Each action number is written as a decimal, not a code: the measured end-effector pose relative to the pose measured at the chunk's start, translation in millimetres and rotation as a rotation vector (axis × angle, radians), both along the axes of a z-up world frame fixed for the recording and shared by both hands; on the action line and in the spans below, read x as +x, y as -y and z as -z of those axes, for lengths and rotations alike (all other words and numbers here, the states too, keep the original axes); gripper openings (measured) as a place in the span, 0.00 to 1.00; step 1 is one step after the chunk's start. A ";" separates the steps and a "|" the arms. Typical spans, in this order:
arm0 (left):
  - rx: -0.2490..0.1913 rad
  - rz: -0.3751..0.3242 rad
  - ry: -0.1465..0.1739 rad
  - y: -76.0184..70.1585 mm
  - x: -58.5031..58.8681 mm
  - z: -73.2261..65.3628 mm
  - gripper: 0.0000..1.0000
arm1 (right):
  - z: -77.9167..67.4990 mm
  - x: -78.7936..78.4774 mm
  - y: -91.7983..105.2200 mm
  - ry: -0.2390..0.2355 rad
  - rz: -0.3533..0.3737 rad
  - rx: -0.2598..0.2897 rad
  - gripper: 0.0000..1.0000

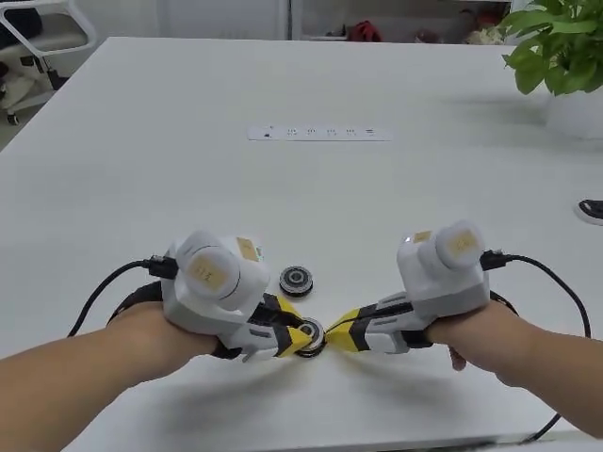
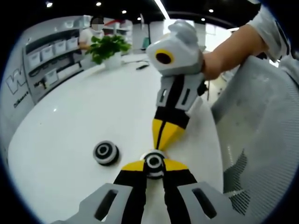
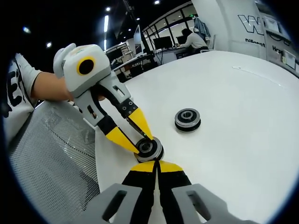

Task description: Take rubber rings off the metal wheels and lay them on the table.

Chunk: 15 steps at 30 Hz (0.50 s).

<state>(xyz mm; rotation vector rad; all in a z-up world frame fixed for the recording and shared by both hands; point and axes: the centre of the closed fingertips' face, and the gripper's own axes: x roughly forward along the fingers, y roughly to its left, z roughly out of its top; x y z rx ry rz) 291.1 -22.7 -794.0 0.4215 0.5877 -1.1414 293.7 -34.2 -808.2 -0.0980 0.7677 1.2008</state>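
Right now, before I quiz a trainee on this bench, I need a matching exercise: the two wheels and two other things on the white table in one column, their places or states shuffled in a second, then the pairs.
Things
1. nearer black-and-silver metal wheel
2. farther black-and-silver metal wheel
3. long white power strip
4. green leafy potted plant

Places or states
A. at the far right of the table
B. clamped in the jaws of the left gripper
C. flat at mid-table, beyond both wheels
D. lying free on the white table

Pairs: 1-B, 2-D, 3-C, 4-A
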 end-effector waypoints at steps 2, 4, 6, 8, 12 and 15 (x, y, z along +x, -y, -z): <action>0.000 -0.001 0.000 0.1 -0.1 0.0 0.13 | 0.0 0.5 0.5 -0.010 0.010 0.004 0.00; 0.000 -0.002 0.000 0.0 -0.1 0.1 0.13 | -1.4 0.8 1.0 -0.032 0.028 0.019 0.00; 0.000 -0.003 0.000 0.0 0.0 0.1 0.13 | -1.7 1.8 1.5 -0.046 0.039 0.027 0.00; 0.000 -0.004 -0.001 0.0 0.2 0.1 0.13 | -1.9 2.2 1.1 -0.053 0.048 0.031 0.00; 0.001 -0.006 -0.001 0.0 0.2 0.1 0.13 | -2.3 4.7 1.1 -0.060 0.070 0.038 0.00; 0.002 -0.009 -0.001 -0.2 0.6 0.2 0.13 | -8.7 7.8 -0.6 -0.093 0.106 0.094 0.00</action>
